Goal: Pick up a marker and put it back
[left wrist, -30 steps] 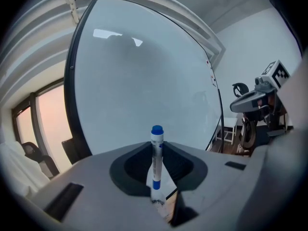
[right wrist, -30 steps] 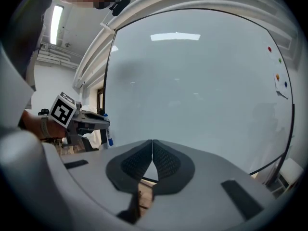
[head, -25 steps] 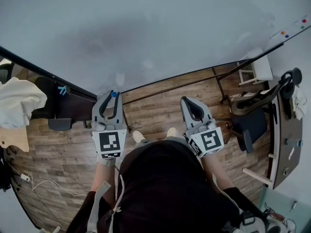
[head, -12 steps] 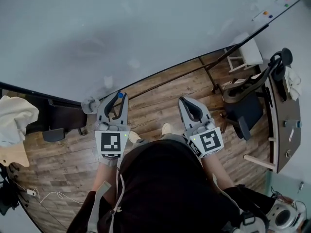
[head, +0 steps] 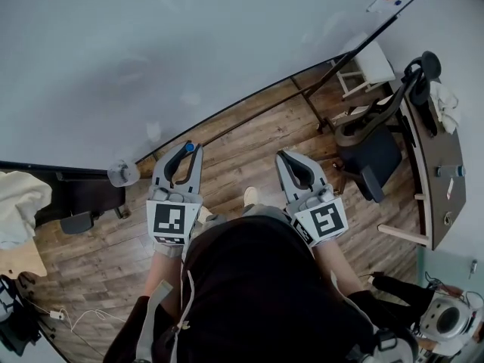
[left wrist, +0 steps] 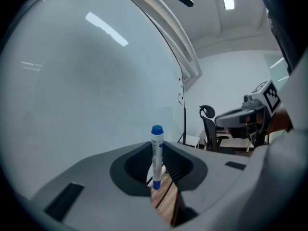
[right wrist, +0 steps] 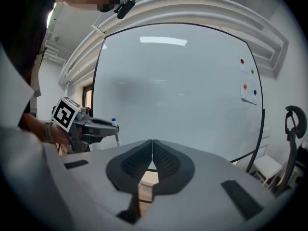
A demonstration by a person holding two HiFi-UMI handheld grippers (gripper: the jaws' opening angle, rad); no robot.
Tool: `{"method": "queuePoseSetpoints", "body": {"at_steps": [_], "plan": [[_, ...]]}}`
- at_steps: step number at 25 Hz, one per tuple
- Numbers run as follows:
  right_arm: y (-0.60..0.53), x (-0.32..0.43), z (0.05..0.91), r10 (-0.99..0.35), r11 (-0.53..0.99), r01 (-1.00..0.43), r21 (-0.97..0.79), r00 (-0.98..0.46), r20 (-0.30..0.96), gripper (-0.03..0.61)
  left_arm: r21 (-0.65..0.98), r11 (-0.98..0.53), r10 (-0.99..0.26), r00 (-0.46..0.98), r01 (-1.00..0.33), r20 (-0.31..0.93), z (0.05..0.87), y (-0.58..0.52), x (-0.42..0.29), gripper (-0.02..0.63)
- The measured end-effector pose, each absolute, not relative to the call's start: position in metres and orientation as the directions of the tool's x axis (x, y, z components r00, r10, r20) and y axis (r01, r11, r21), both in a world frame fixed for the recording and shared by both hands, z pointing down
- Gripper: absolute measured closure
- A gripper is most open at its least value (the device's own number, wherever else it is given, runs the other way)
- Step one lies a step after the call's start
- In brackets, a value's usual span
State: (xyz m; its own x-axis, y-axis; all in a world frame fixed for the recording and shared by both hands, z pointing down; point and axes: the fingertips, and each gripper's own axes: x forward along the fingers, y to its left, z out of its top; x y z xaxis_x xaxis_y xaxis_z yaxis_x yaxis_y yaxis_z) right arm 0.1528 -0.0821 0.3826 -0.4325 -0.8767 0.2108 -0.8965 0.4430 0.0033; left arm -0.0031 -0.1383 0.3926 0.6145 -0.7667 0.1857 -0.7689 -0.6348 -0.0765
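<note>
Marker, likely light, stiff and smooth enough to slip, stands upright, pinched by its barrel in the left gripper; the right gripper is clenched on nothing.

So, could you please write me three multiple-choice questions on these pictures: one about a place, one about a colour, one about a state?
1. Where is the marker?
A. between the left gripper's jaws
B. between the right gripper's jaws
C. in neither gripper

2. What colour is the marker's cap?
A. red
B. blue
C. green

3. How do the right gripper's jaws stand?
A. wide apart
B. closed on a marker
C. closed together, empty

Answers: 1 A, the left gripper view shows it upright between the jaws. 2 B, the cap is blue in that view. 3 C, the right gripper view shows the jaws meeting with nothing between them.
</note>
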Motion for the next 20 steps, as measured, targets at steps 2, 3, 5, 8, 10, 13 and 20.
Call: {"method": "queuePoseSetpoints", "body": {"at_steps": [2, 3, 5, 8, 10, 13, 20], "plan": [[-0.081, 0.16, 0.383, -0.88, 0.436, -0.9, -0.001, -0.426, 0.212, 0.563, -0.06, -0.652, -0.751, 0.633, -0.756, 0.188, 0.394, -0.138, 0.007, 0.54], [-0.081, 0.163, 0.384, -0.881, 0.432, -0.902, -0.003, -0.422, 0.213, 0.563, -0.052, -0.659, -0.744, 0.641, -0.75, 0.189, 0.395, -0.137, 0.011, 0.54], [-0.081, 0.168, 0.384, -0.883, 0.425, -0.905, -0.006, -0.416, 0.216, 0.563, -0.041, -0.671, -0.733, 0.653, -0.741, 0.192, 0.397, -0.137, 0.018, 0.54], [-0.081, 0.175, 0.385, -0.887, 0.417, -0.909, -0.011, -0.41, 0.215, 0.563, -0.033, -0.68, -0.723, 0.662, -0.732, 0.196, 0.399, -0.136, 0.026, 0.54], [-0.082, 0.178, 0.385, -0.886, 0.418, -0.908, -0.013, -0.411, 0.215, 0.563, -0.03, -0.683, -0.72, 0.665, -0.73, 0.202, 0.401, -0.136, 0.029, 0.54], [-0.084, 0.178, 0.387, -0.881, 0.427, -0.904, -0.014, -0.419, 0.22, 0.563, -0.022, -0.685, -0.715, 0.666, -0.728, 0.211, 0.403, -0.136, 0.031, 0.54], [-0.089, 0.174, 0.391, -0.865, 0.455, -0.89, -0.019, -0.447, 0.229, 0.563, -0.018, -0.656, -0.738, 0.636, -0.755, 0.227, 0.406, -0.137, 0.02, 0.54]]}}
